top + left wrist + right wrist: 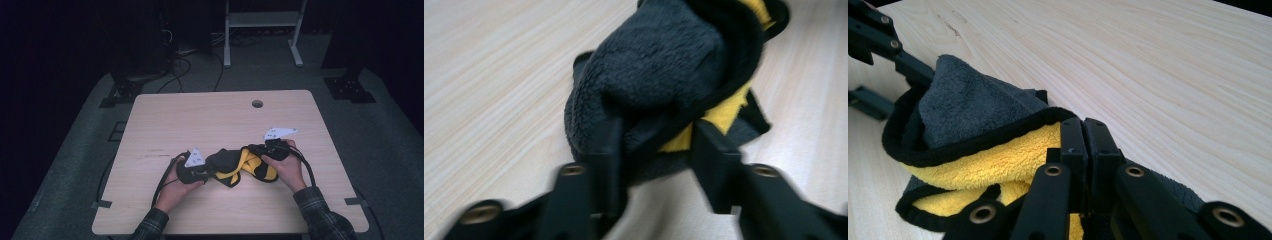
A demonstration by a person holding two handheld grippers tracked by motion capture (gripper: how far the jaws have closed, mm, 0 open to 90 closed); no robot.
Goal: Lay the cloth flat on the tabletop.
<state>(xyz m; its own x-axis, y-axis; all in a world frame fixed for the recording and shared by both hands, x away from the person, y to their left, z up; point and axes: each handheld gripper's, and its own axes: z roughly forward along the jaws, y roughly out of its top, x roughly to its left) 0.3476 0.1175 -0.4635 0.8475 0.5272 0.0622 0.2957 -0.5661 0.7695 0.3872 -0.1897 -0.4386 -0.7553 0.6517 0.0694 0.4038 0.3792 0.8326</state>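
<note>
Your cloth (239, 166), grey on one side and yellow on the other, lay bunched near the front of the pale wooden table (200, 120). Your left gripper (656, 145) was clamped on its grey fold, your right gripper (1083, 150) pinched its black edge. Dark room, cables on grey floor (195, 70).

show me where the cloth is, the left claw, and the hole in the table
cloth (978, 165), right gripper view, on its yellow side
left claw (654, 150), left gripper view, midway between its tips, closed on the cloth
hole (257, 104), high view, near the table's far edge
</note>
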